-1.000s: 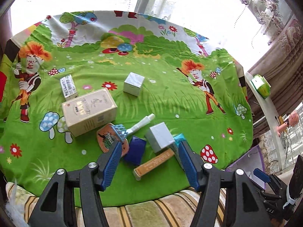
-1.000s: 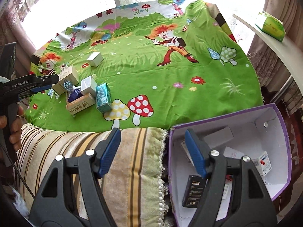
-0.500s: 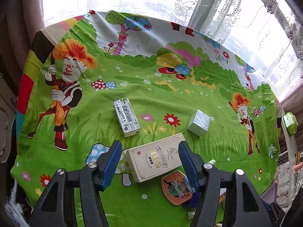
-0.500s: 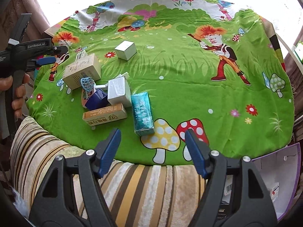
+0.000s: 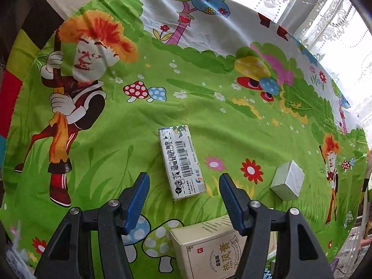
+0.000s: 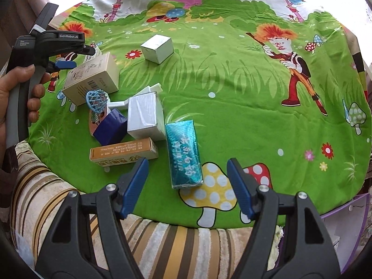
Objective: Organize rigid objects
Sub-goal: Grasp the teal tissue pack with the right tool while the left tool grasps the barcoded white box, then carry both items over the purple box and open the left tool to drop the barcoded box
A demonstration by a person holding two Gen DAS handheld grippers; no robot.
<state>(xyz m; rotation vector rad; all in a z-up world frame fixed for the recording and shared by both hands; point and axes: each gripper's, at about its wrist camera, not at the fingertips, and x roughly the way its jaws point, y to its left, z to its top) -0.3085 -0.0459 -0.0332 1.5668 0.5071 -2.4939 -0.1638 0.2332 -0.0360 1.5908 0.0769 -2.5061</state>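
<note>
My left gripper (image 5: 183, 183) is open and hovers just in front of a white barcode box (image 5: 181, 162) lying on the cartoon cloth (image 5: 116, 139); the box's near end sits between the fingertips. A beige box (image 5: 209, 248) lies under the right finger and a silver cube (image 5: 287, 180) to the right. My right gripper (image 6: 187, 176) is open over the near end of a teal box (image 6: 183, 154). Beside it lie an orange box (image 6: 123, 152), a white box (image 6: 145, 116), a blue box (image 6: 110, 126) and a blue mesh brush (image 6: 97, 101).
The left gripper (image 6: 67, 55) and hand show at the left of the right wrist view, above the beige box (image 6: 93, 78). A silver cube (image 6: 158, 47) sits further back. A striped cushion (image 6: 151, 239) fronts the table. A purple box's edge (image 6: 344, 207) is at lower right.
My left gripper moved forward and left from the pile to the barcode box. My right gripper swung left from the purple box to the teal box. Both stayed open.
</note>
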